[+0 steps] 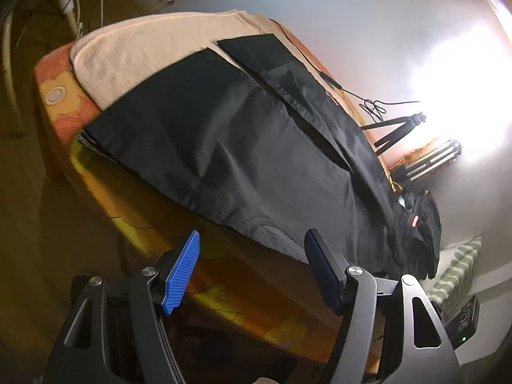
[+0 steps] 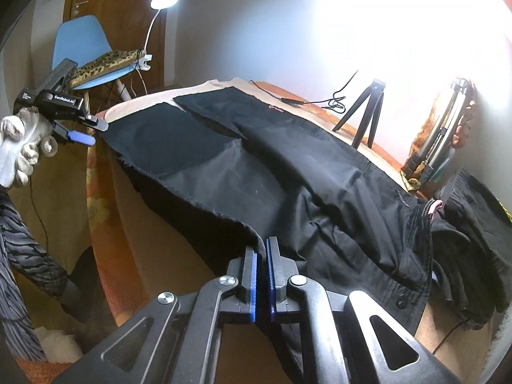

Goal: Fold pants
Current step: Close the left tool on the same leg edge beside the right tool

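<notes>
Black pants (image 1: 243, 147) lie spread along the bed, legs toward the far end, waist near the right side; they also show in the right wrist view (image 2: 288, 176). My left gripper (image 1: 252, 249) is open and empty, just off the pants' near edge. In the right wrist view the left gripper (image 2: 96, 132) hovers at the leg hems, held by a gloved hand. My right gripper (image 2: 261, 249) is shut on the pants' near edge by the crotch, cloth pinched between the blue pads (image 2: 253, 283).
A beige towel (image 1: 134, 51) lies under the pants on an orange flowered bedcover (image 1: 60, 73). A small black tripod (image 2: 368, 118) and cable stand by the wall. More dark clothes (image 2: 473, 224) are piled at the right. A blue chair (image 2: 83, 48) with a lamp stands beyond.
</notes>
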A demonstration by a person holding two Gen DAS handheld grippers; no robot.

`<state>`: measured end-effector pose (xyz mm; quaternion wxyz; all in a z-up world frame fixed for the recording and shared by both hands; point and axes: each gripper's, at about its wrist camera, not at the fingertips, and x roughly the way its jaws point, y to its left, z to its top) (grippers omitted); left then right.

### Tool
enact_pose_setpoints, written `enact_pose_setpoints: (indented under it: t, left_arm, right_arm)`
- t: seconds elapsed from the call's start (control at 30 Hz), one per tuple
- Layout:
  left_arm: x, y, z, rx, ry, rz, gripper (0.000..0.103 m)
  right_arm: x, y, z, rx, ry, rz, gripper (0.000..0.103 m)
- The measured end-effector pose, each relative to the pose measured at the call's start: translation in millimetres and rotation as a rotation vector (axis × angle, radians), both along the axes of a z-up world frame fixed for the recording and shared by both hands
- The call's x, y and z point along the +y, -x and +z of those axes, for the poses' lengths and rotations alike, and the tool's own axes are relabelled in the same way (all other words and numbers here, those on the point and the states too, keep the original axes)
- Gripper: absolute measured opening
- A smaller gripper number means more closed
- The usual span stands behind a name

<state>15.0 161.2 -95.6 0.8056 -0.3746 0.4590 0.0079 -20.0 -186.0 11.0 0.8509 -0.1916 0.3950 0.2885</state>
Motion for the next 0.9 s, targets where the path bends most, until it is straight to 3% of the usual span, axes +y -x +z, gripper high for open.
enact_pose_setpoints:
  t: [0.27,0.6,0.7,0.77,0.83,0.9]
  left_arm:
    - [-5.5,-13.1,-4.3,-0.02,0.012,0.024,0.067]
    - [23.6,-29.3,-10.2,-0.012,-0.017,0.138,0.065]
    - [32.3,-34.6,-10.5,-0.017,-0.041,0.166,0.043]
    - [38.4,-38.2,-10.7,-0.021,-0.062,0.174,0.019]
    - [42.5,-40.6,-10.4,-0.035,-0.055,0.176,0.008]
    - [43.5,-41.7,-6.9,-0.059,-0.061,0.174,0.006]
  right_arm:
    - [-3.2,0.2,2.4,-0.005,-0.013,-0.017,0.003]
    - [-6.5,3.6,1.0,0.006,-0.02,-0.018,0.002]
    - [-6.7,6.8,-0.4,0.005,-0.015,-0.014,0.002]
    - [-6.3,9.7,-1.2,-0.004,-0.004,-0.009,0.002]
    - [-5.0,12.8,-1.7,-0.01,0.007,-0.004,0.002]
    - [-3.5,17.1,-2.4,-0.014,0.015,0.003,0.002]
